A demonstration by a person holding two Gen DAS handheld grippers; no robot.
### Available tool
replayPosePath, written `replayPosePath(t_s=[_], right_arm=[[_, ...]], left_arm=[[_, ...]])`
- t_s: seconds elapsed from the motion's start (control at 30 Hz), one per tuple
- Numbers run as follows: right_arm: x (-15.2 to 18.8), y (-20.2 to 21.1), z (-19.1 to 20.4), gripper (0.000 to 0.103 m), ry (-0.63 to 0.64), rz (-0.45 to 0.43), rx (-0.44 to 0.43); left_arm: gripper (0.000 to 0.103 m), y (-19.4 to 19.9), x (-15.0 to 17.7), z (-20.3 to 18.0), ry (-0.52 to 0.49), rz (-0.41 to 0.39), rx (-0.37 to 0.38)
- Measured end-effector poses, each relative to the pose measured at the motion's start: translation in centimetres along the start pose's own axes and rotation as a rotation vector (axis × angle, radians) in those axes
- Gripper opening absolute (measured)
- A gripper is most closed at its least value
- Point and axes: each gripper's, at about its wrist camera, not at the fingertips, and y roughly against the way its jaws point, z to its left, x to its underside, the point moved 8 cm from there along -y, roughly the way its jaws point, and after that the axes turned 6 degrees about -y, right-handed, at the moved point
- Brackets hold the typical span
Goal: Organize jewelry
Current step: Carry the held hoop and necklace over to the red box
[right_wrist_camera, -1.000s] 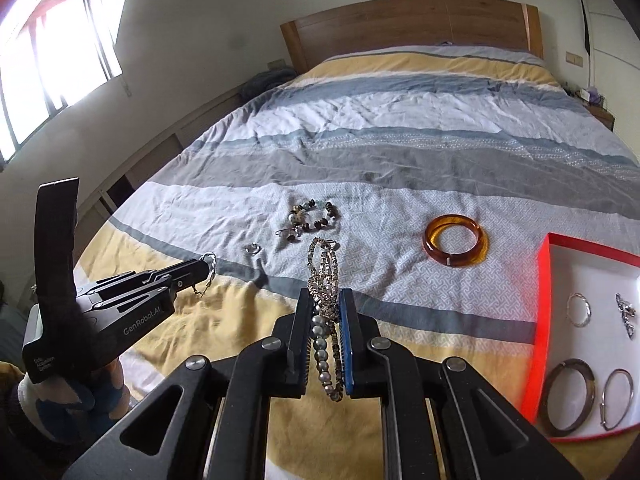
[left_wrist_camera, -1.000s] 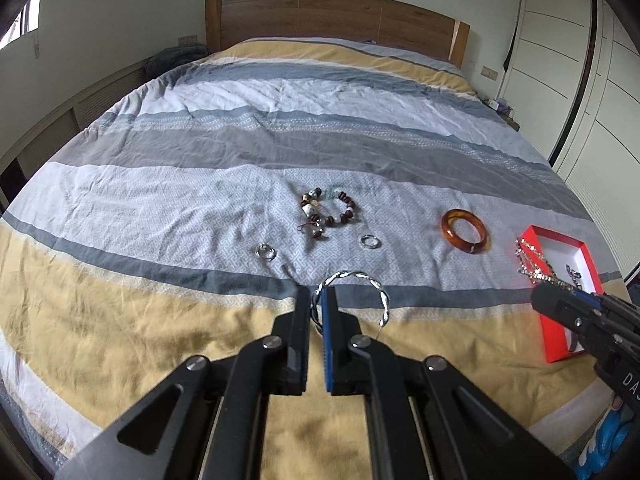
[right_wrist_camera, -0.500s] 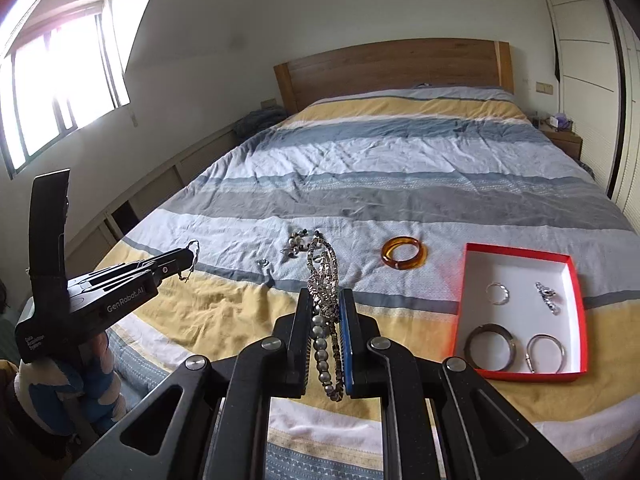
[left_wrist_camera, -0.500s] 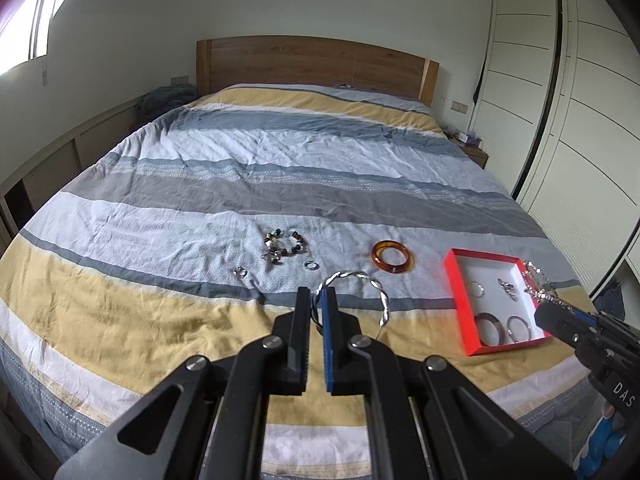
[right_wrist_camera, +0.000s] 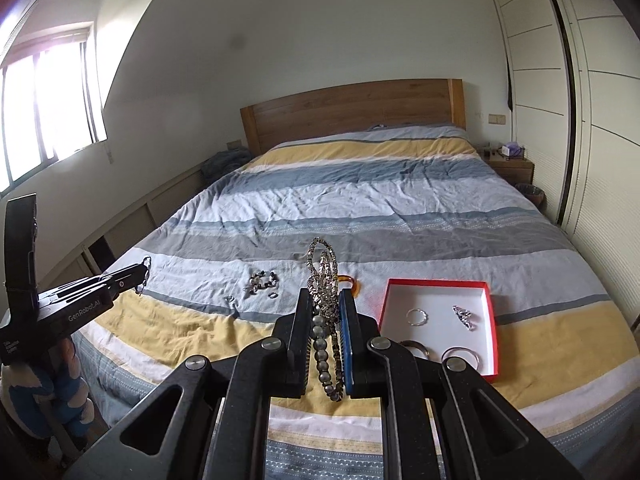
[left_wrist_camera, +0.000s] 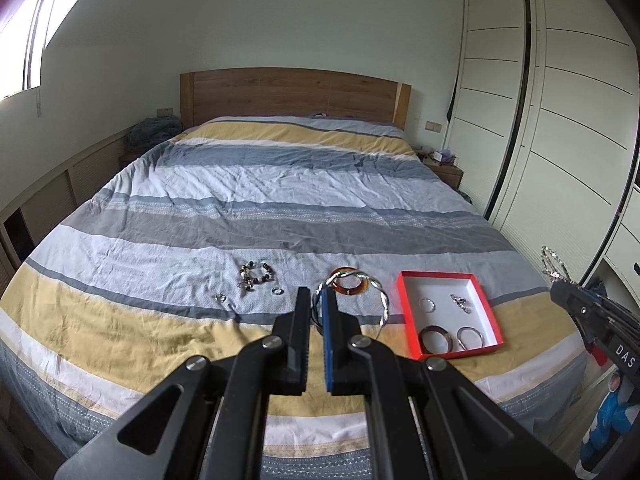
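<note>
Left gripper (left_wrist_camera: pixel 316 300) pinches a twisted silver bangle (left_wrist_camera: pixel 382 300), held above the near part of the bed (left_wrist_camera: pixel 280 184). Right gripper (right_wrist_camera: pixel 325 300) is clamped on a bundle of chain and bead necklaces (right_wrist_camera: pixel 322 276). Red box (left_wrist_camera: pixel 490 316) sits near right on the bed with rings inside. Amber bangle (left_wrist_camera: pixel 347 289), beaded bracelet (left_wrist_camera: pixel 256 272) and two small rings lie left of it.
</note>
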Motion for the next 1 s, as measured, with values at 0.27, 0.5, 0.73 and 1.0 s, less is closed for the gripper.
replayPosePath(t_s=[0.27, 0.5, 0.73, 1.0], right_arm=[[-1.0, 1.4, -1.7, 0.013, -0.017, -0.034, 0.024], [-1.7, -0.4, -4.3, 0.013, -0.026, -0.021, 0.059], [-4.0, -2.4, -7.5, 0.013, -0.012, -0.008, 0.09], [-6.6, -4.4, -10.9, 0.013, -0.018, -0.011, 0.106]], left_arm=[[0.005, 0.3, -0.6, -1.5, -0.018, -0.012, 0.013], [0.005, -1.8, -0.9, -1.3, -0.027, 0.007, 0.011], [0.005, -4.2, -4.6, 0.1, -0.055, 0.009, -0.034], [0.005, -7.3, -8.8, -0.1, -0.086, -0.003, -0.049]])
